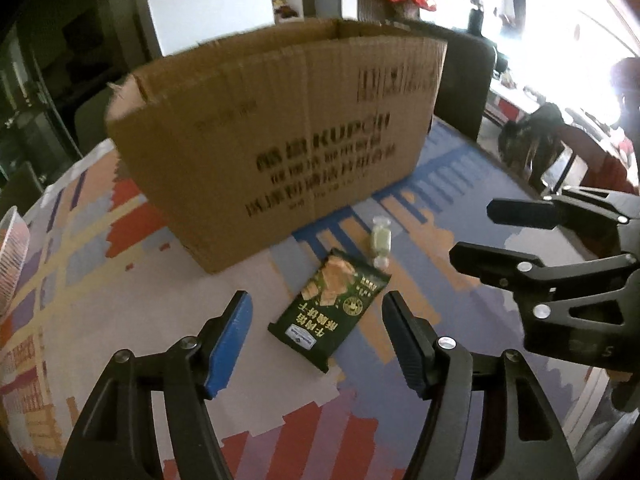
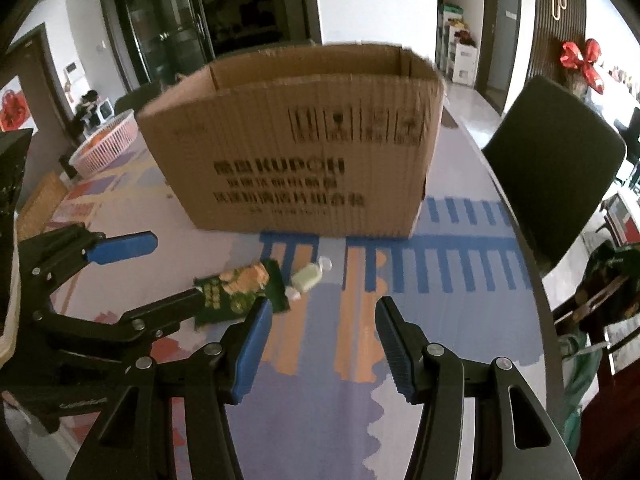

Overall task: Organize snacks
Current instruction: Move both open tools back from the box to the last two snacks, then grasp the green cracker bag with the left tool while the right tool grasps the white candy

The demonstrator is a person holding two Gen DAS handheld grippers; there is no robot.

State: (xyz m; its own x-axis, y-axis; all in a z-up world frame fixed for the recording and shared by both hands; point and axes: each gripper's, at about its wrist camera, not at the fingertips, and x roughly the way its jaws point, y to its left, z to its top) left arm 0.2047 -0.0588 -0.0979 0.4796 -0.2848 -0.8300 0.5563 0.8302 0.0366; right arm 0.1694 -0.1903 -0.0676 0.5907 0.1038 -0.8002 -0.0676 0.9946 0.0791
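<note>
Both grippers hang spread and empty. The left gripper [image 1: 316,344] frames the green biscuit packet [image 1: 330,316] at frame centre, apparently lined up to pinch it. The right gripper [image 2: 322,344] waits nearby. A pale wrapped candy [image 1: 379,242] lies just beyond, before the open cardboard box [image 1: 280,128], likely their destination.

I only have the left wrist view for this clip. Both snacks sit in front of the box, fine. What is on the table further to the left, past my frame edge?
Observer: A pink slatted basket stands there, on the table left of the cardboard box.
Operator: Can you see down into the box?
Observer: Only the top of its inner walls; its floor is hidden.
Operator: Is the right gripper over a snack?
Observer: No. The right gripper is open over bare tablecloth; the wrapped candy lies beyond its left finger.
</note>
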